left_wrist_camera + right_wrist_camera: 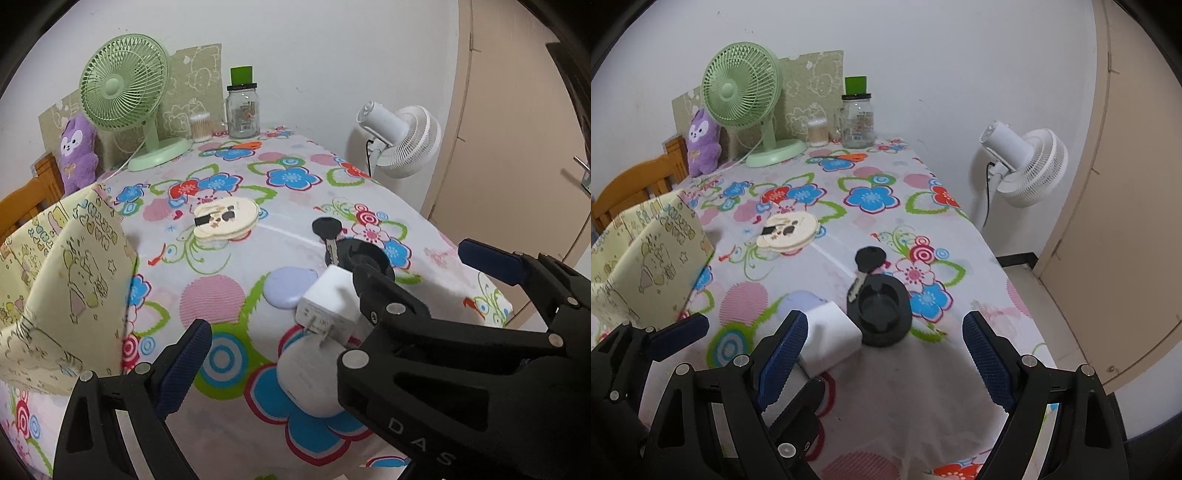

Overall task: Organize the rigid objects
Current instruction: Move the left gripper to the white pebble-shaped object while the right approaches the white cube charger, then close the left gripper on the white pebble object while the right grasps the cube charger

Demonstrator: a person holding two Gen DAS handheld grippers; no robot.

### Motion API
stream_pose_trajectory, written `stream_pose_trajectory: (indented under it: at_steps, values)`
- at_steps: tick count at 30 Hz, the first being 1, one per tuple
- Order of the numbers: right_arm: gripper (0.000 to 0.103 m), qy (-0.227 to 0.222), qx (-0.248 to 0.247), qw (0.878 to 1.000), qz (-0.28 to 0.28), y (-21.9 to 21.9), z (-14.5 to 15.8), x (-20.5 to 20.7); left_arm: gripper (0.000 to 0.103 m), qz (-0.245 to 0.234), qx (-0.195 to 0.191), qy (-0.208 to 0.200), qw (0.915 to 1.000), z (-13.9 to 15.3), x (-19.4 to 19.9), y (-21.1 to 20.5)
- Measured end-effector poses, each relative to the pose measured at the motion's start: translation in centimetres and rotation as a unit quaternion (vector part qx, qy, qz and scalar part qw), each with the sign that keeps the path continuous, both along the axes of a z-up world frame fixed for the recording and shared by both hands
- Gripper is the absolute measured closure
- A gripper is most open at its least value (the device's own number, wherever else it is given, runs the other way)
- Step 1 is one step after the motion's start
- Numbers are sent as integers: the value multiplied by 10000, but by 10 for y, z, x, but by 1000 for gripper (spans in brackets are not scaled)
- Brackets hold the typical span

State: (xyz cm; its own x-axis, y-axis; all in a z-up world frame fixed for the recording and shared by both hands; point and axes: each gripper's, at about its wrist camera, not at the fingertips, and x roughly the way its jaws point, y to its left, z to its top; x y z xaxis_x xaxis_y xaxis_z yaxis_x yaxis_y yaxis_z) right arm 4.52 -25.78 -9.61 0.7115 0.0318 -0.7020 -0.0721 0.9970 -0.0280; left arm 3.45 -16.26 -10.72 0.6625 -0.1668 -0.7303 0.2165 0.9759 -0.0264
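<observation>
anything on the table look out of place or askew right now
Nothing is spilled or broken. The white charger lies tipped on its side, prongs pointing sideways, resting against a white rounded object. The key leans onto the rim of the black round holder. The small items sit loosely scattered, outside the yellow fabric box.

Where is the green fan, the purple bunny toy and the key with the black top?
Green plastic desk fan (pixel 742 85), right wrist view, on its grille.
Purple plush bunny toy (pixel 701 144), right wrist view, on its body.
Black-headed metal key (pixel 870 259), right wrist view, on its head.
</observation>
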Motion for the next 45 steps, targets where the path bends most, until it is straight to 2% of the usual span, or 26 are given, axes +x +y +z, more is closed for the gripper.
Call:
stream_pose_trajectory:
  at_steps: [9,15,17,18,25,32,39,41,45]
  values:
    - [15,117,-4,9999,-65,-1,-15,-6,23,16,38,59,10000,-16,-5,-3]
    - [15,142,19,9999,-66,1,-21,-7,33,21,-118,190,9997,-24,-6,0]
    - [15,173,44,9998,-60,2,-22,-8,46,0,-183,244,9995,-25,-7,1]
    - [15,179,39,9998,-61,2,-23,-8,47,-9,-184,265,9995,-26,-7,1]
    - [15,147,10,9999,-5,8,-22,-6,48,-106,-17,229,9997,-25,-4,3]
    - [15,206,61,9997,119,22,-27,5,48,65,181,199,9996,-25,5,17]
    - [15,152,106,9997,178,33,-26,16,48,315,216,225,9990,-24,16,36]
    - [21,186,101,9995,213,38,-27,19,48,343,259,214,9988,-25,19,39]
    - [24,294,260,9988,292,46,-31,24,48,340,285,201,9988,-25,21,41]
